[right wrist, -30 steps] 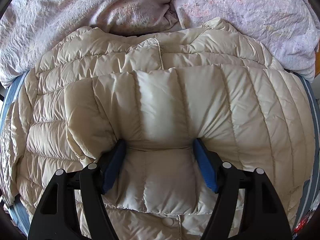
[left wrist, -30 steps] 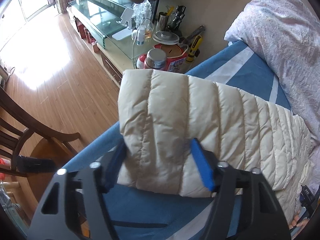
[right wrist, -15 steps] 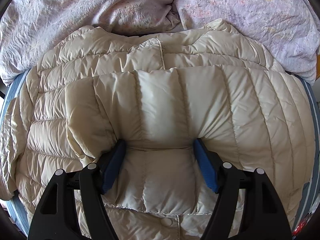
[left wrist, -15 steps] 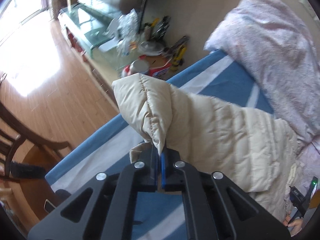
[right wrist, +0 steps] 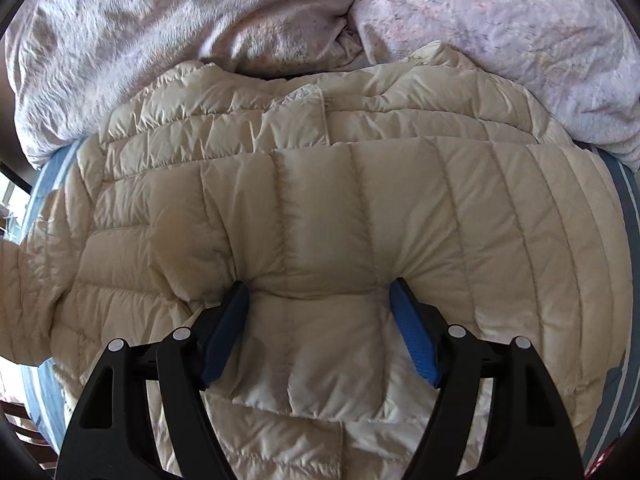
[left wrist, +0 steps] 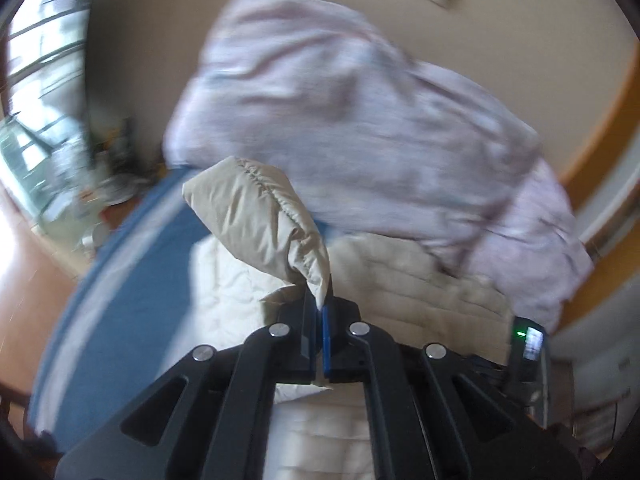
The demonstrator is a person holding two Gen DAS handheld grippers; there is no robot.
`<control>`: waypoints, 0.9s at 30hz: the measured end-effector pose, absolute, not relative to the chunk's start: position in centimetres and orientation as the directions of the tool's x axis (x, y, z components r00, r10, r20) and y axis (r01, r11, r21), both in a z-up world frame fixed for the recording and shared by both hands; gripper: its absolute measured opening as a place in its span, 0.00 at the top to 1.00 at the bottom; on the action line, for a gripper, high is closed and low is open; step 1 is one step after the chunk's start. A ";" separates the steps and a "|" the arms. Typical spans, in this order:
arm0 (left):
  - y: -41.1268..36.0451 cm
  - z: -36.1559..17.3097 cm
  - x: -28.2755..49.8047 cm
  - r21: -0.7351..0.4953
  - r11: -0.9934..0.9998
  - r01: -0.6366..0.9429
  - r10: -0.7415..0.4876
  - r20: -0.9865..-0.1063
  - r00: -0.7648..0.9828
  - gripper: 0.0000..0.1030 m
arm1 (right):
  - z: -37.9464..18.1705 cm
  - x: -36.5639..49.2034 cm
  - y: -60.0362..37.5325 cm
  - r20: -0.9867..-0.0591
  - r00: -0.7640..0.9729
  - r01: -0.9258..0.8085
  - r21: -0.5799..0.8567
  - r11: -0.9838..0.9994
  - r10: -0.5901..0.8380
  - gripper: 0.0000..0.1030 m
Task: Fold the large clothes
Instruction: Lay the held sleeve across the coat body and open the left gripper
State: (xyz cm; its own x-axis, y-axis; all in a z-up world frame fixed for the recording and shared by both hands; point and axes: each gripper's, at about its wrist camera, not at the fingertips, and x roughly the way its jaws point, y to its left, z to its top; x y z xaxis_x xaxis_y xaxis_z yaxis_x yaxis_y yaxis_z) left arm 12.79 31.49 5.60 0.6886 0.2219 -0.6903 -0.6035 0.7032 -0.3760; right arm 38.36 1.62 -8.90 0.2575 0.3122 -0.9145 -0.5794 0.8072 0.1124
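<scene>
Left wrist view motion-blurred: pale lilac crumpled duvet (left wrist: 360, 128) smeared, cluttered shelf items (left wrist: 100, 184) unreadable; cream quilted puffer jacket (right wrist: 328, 216) cut off at left edge.

Jacket (right wrist: 320, 208): spread across the bed (left wrist: 132, 264), its near sleeve folded crosswise over the body.
Quilt (right wrist: 160, 40): heaped behind the jacket, touching its far edge.
Pillow (right wrist: 500, 32): right of the quilt, against it, behind the jacket.
Sleeve cuff (left wrist: 260, 220): lifted above the jacket, in front of the quilt in the left wrist view.
Left gripper (left wrist: 320, 336): under the cuff, clamped on its edge.
Right gripper (right wrist: 320, 332): on the folded sleeve, one finger at each side of it.
</scene>
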 end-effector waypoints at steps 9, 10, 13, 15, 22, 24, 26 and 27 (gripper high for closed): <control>22.3 3.5 22.6 -0.366 0.819 -0.442 0.049 -0.723 0.689 0.98 | -6.4 38.4 -2.7 -0.894 0.303 -0.568 0.110 0.816 0.331 0.28; 21.6 3.1 23.4 -0.367 0.824 -0.431 0.033 -0.729 0.683 0.98 | -6.3 38.3 -3.3 -0.892 0.310 -0.565 0.106 0.819 0.330 0.27; 19.3 2.0 25.6 -0.372 0.837 -0.402 -0.010 -0.745 0.667 0.98 | -5.9 38.3 -5.1 -0.888 0.333 -0.552 0.090 0.829 0.318 0.26; 17.8 1.2 26.9 -0.377 0.845 -0.380 -0.041 -0.753 0.657 0.98 | -6.0 38.6 -6.3 -0.890 0.329 -0.542 0.095 0.835 0.315 0.26; 13.3 -0.7 30.3 -0.363 0.878 -0.311 -0.102 -0.779 0.619 0.98 | -6.3 38.9 -9.5 -0.887 0.351 -0.496 0.095 0.863 0.300 0.26; 12.4 -1.4 31.0 -0.362 0.883 -0.299 -0.116 -0.786 0.607 0.98 | -6.5 39.0 -10.4 -0.887 0.353 -0.484 0.099 0.869 0.297 0.26; 11.6 -2.0 31.6 -0.363 0.885 -0.290 -0.129 -0.792 0.597 0.98 | -6.7 39.0 -11.1 -0.887 0.357 -0.476 0.098 0.874 0.294 0.26; 11.2 -2.3 32.0 -0.363 0.887 -0.284 -0.135 -0.795 0.591 0.98 | -6.7 38.9 -11.5 -0.887 0.359 -0.472 0.096 0.876 0.291 0.26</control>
State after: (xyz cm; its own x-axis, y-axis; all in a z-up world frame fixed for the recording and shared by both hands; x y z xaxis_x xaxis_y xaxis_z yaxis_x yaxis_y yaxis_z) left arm 32.01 11.19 -2.28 0.5914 -0.1352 -0.7950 -0.2845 0.8875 -0.3625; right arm 38.91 -11.46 -6.66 0.3593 0.2911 -0.8867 -0.4721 0.8763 0.0963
